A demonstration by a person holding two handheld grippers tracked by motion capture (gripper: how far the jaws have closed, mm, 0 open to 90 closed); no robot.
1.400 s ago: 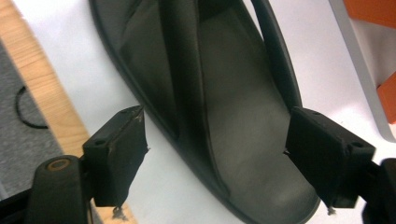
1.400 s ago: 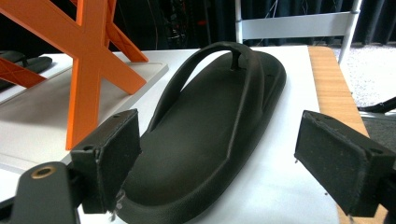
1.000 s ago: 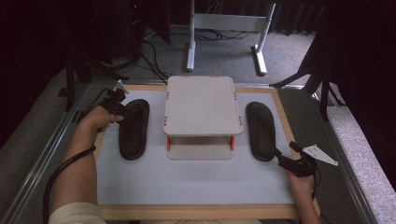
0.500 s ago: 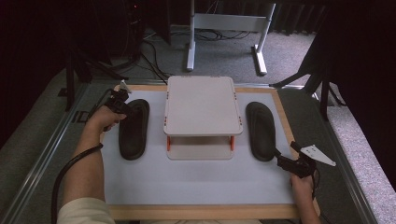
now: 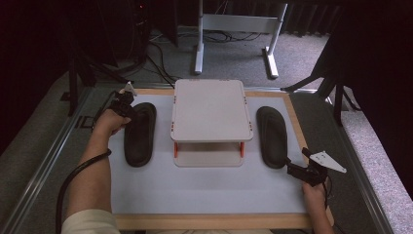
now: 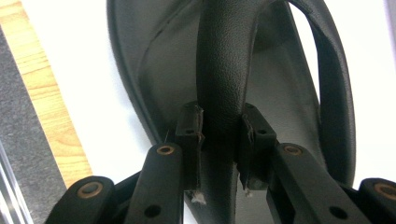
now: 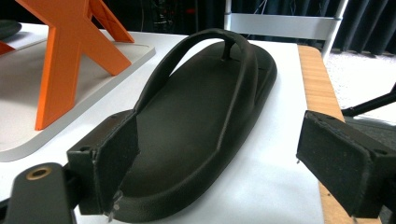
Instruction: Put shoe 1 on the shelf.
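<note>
Two black flip-flops lie on the white mat, one on each side of a white two-level shelf point(image 5: 208, 109). The left flip-flop point(image 5: 140, 134) has its toe end under my left gripper point(image 5: 125, 106). In the left gripper view that gripper point(image 6: 222, 135) is shut on the sandal's strap point(image 6: 224, 60), with a pad pressed on each side. My right gripper point(image 5: 293, 169) sits just off the heel of the right flip-flop point(image 5: 272, 136). In the right gripper view it point(image 7: 226, 158) is open, and the flip-flop point(image 7: 196, 130) lies ahead between the spread pads point(image 7: 341, 158).
The shelf has orange supports point(image 7: 70, 60) close to the left of the right flip-flop. A wooden frame point(image 5: 214, 222) borders the mat. Grey carpet, metal rails and a desk's legs point(image 5: 234, 29) lie beyond it.
The person's left forearm has swung slightly inward. Both grippers stay at about the same places by the flip-flops.
</note>
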